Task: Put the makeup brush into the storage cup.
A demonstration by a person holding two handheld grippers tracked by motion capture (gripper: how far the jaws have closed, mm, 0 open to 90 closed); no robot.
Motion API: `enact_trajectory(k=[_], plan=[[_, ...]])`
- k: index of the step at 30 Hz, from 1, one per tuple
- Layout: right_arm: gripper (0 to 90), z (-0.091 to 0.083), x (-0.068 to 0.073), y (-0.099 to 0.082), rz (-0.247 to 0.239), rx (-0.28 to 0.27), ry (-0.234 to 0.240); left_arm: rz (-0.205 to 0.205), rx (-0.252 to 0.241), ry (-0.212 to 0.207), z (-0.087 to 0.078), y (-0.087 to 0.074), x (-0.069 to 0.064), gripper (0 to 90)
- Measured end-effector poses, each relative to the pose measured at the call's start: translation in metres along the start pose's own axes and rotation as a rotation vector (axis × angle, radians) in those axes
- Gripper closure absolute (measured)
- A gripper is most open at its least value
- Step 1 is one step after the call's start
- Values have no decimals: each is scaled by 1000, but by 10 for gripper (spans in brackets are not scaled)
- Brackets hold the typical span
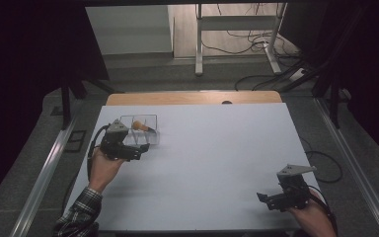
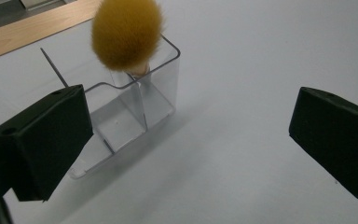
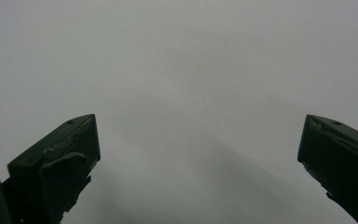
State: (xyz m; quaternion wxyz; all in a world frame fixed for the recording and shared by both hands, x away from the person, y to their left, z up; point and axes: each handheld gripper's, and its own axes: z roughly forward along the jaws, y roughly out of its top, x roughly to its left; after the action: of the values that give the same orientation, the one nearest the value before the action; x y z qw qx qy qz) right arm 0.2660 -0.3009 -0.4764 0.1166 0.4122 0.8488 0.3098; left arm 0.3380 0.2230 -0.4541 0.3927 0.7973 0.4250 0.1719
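Brush [image 2: 127,35] leaning bristle-head up in the clear organiser [image 2: 164,88], on the far left part of the white table [image 1: 217,148], with the head poking above the rim. Showing in the high view as an orange tuft [image 1: 139,125] with a dark handle slanting down into one of the organiser's far compartments [image 1: 128,118].

Looking very light, judging by its size; bristles looking soft and fluffy, likely giving way and splaying under any squeeze. Handle and the pale collar under the tuft looking stiff, probably smooth and a little slippery. Best taking hold low on the collar or on the handle, not on the hair, and pinching gently. Organiser looking like thin, hard, glossy plastic: light, prone to sliding or tipping if bumped, so worth steadying or avoiding its walls.

Bearing no brand, label or readable writing on brush, organiser or table.

Hovering just near of the organiser, left gripper [image 1: 140,150], with black jaws spread wide and holding nothing; the organiser's near end sitting behind its left jaw in the left gripper view [image 2: 191,140]. Resting well apart at the near right corner, right gripper [image 1: 264,200], likewise gaping and empty, looking down on bare table [image 3: 198,154].

Running along the far side of the table, a wooden edge [image 1: 192,97].
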Motion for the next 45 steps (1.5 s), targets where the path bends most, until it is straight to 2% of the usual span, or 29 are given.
enact_trajectory(k=[15, 33, 45], plan=[[0, -2, -1, 0, 8, -12, 1, 14, 8, -19, -5, -13, -9, 2], [0, -2, -1, 0, 5, -11, 1, 11, -3, -36, -14, -23, -17, 0], [0, -2, -1, 0, 3, -12, -2, 8, 7, -39, -19, -32, -20, 0]])
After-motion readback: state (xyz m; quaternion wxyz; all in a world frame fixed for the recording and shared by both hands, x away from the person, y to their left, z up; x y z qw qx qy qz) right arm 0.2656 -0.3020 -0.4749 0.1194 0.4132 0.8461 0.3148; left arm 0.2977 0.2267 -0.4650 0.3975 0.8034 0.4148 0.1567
